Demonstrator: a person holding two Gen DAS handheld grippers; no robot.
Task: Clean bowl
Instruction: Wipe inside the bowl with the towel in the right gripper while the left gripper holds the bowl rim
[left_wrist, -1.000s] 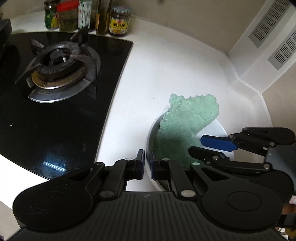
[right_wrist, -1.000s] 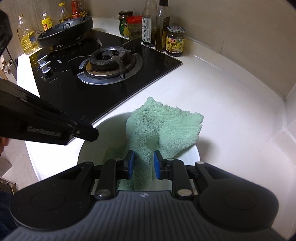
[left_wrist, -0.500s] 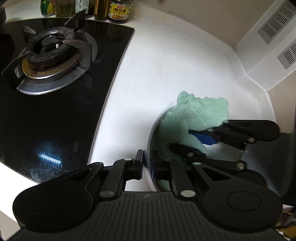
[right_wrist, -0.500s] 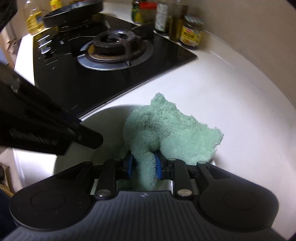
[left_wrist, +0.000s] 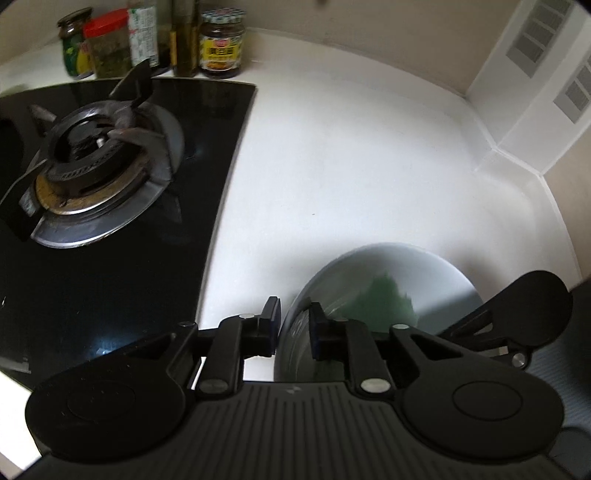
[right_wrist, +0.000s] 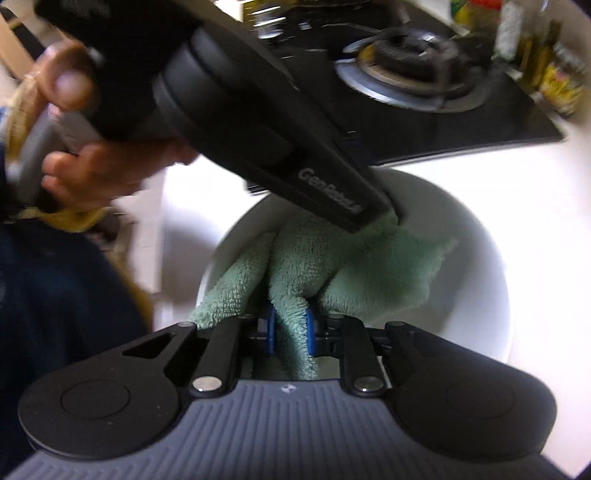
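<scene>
A white countertop (left_wrist: 369, 155) carries a black gas hob (left_wrist: 110, 258), condiment jars (left_wrist: 221, 48) and a white bowl (left_wrist: 424, 266).

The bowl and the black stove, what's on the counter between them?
Nothing: in the left wrist view, only bare white counter separates the bowl from the stove.

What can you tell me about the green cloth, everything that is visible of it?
The green cloth looks like soft, fluffy terry fabric, pale mint in colour. It lies crumpled and folded inside the white bowl, no longer hanging over the rim. The right gripper has a bunched fold of it between its blue pads, and its jaws are closing. In the right wrist view the left gripper crosses in front of its far edge. In the left wrist view it is blurred.
</scene>
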